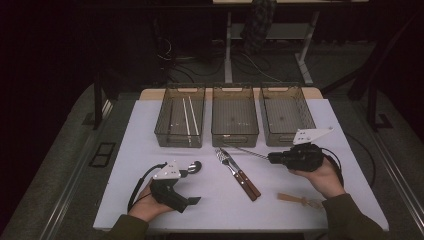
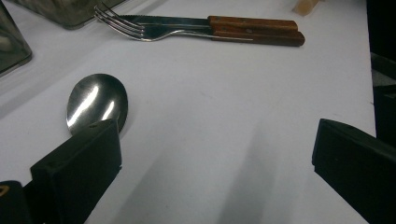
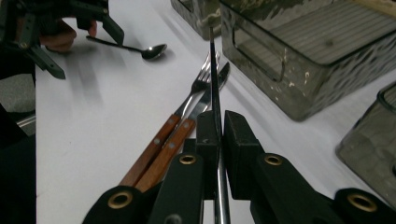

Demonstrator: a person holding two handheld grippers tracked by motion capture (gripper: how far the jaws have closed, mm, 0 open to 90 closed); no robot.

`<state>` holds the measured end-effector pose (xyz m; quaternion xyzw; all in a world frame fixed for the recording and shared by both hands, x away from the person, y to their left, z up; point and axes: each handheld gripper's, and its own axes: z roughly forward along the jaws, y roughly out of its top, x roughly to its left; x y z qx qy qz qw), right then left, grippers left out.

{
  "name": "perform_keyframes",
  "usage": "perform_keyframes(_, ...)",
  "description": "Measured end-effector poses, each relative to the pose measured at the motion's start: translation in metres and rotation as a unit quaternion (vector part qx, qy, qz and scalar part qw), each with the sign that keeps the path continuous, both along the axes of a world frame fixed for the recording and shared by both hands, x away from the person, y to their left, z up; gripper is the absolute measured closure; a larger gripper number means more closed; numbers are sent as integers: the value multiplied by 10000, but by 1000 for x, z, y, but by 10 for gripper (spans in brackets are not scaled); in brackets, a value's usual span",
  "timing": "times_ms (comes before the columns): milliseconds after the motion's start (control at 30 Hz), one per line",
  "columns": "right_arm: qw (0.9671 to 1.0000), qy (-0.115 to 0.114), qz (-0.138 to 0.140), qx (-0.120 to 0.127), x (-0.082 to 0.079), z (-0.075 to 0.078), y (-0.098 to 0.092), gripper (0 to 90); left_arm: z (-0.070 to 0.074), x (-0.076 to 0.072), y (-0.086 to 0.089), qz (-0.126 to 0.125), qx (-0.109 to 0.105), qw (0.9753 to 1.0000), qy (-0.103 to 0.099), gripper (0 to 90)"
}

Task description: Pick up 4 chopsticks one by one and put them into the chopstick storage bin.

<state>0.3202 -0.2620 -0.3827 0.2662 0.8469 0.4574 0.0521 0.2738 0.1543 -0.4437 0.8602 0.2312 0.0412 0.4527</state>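
My right gripper (image 1: 272,158) (image 3: 216,126) is shut on a thin metal chopstick (image 1: 247,152) (image 3: 213,70), which points toward the middle bin (image 1: 235,137). My left gripper (image 1: 192,185) (image 2: 215,135) stands open low over the white table. A metal spoon (image 1: 195,166) (image 2: 95,100) lies by its left jaw, and nothing sits between the jaws. A fork (image 1: 225,160) (image 2: 135,30) (image 3: 201,81) and a knife (image 2: 187,21) (image 3: 223,73), both with wooden handles, lie side by side in the table's middle.
Three clear bins line the back: the left bin (image 1: 180,141) holds two pale chopsticks (image 1: 189,117), and the right bin (image 1: 290,140) stands beside the middle one. A small wooden utensil (image 1: 300,200) lies near the right forearm.
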Motion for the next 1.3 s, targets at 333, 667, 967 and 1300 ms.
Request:
perform_keyframes(333,9996,-124,-44,256,9,13,9,848,0,0,1,16,-7,10000,9,0)
perform_keyframes(667,9990,-214,-299,258,28,24,30,848,0,0,1,26,-75,10000,24,0)
perform_keyframes(967,9981,-198,-483,341,51,35,54,848,1,0,1,13,-112,9999,26,0)
perform_keyframes(1300,9982,-147,-538,217,75,43,90,848,1,0,1,16,-118,9999,20,0)
